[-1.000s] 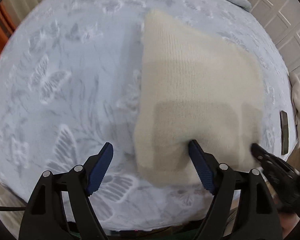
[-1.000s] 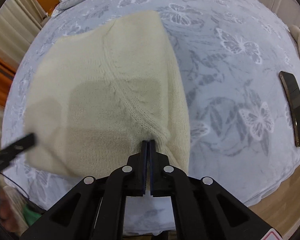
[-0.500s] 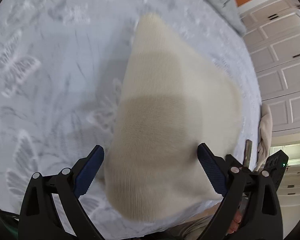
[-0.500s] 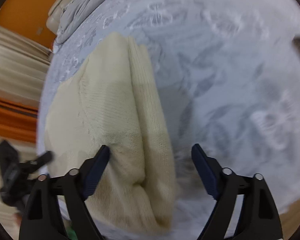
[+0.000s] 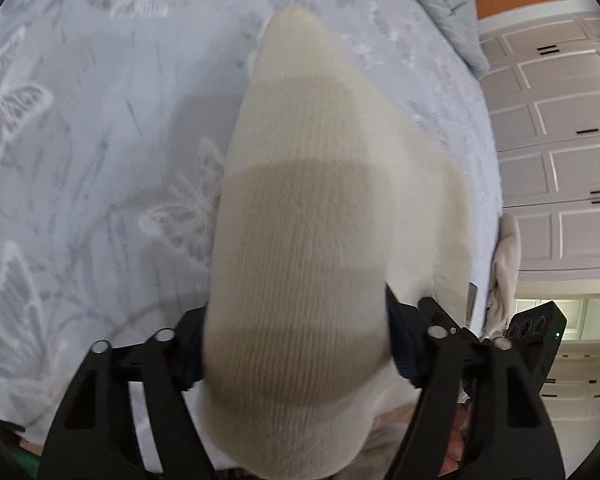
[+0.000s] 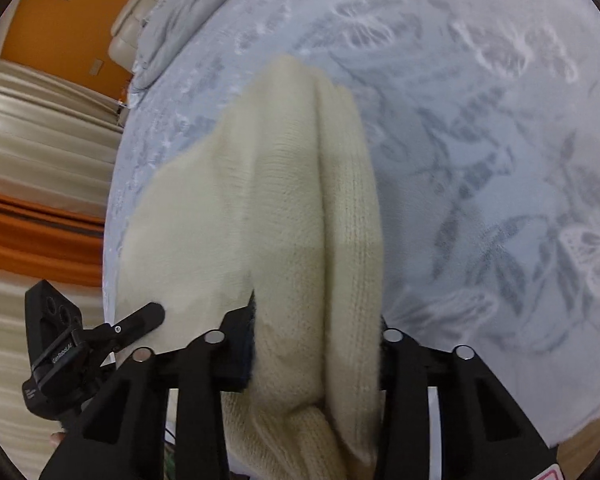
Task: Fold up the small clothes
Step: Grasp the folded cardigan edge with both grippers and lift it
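Both my tools have just been closing: left tool (image 5: 296, 344) and right tool (image 6: 316, 344) each pinching the cream knit sweater (image 6: 300, 208) on the bed (image 6: 480, 160); it's narrowed lengthwise, crosswise fold remains.

Only readable bit I can spot is small white lettering on the left claw (image 6: 138, 322), seen at the near left of the right wrist view; looks like "GenRobot.AI", kinda blurry.
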Demonstrator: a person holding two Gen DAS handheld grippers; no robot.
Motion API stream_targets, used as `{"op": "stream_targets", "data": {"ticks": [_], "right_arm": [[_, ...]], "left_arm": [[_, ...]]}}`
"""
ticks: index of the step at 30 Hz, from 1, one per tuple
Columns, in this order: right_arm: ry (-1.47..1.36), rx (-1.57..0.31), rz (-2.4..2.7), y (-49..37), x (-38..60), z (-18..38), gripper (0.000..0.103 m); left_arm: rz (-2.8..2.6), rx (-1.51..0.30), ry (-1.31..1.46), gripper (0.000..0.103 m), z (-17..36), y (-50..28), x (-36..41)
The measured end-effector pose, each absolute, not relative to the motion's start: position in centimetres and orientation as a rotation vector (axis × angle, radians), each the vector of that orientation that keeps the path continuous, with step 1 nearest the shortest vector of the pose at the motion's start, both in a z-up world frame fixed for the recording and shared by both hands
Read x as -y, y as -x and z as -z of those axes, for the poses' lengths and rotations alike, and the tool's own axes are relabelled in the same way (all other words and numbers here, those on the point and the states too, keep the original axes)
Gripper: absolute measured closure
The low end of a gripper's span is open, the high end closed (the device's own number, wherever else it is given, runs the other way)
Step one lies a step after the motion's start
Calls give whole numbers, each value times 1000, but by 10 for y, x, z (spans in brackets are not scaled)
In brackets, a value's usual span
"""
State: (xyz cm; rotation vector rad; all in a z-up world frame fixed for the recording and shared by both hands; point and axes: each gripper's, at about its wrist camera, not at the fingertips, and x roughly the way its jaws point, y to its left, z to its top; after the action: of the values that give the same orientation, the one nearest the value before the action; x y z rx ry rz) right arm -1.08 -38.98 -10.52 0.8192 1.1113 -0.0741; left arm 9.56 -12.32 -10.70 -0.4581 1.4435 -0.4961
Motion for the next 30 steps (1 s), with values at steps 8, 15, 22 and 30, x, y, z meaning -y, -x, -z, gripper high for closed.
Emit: {"op": "stream_targets", "data": {"ticks": [8,15,22,30], "right_arm": [[-838,-1185,21,86,325,68,69],[-754,-1244,-18,149,261,49,69],[-677,-1152,-63,165,239,-5,70],[-523,-885,-119,151,223,-124,70]], "left_arm": [[533,-1500,428,37,69,-29,60],[546,-1542,481,37,67,47,-8],[629,-1360,475,39,1,57,-29],[764,-1037,478,39,-114,45,-45]]}}
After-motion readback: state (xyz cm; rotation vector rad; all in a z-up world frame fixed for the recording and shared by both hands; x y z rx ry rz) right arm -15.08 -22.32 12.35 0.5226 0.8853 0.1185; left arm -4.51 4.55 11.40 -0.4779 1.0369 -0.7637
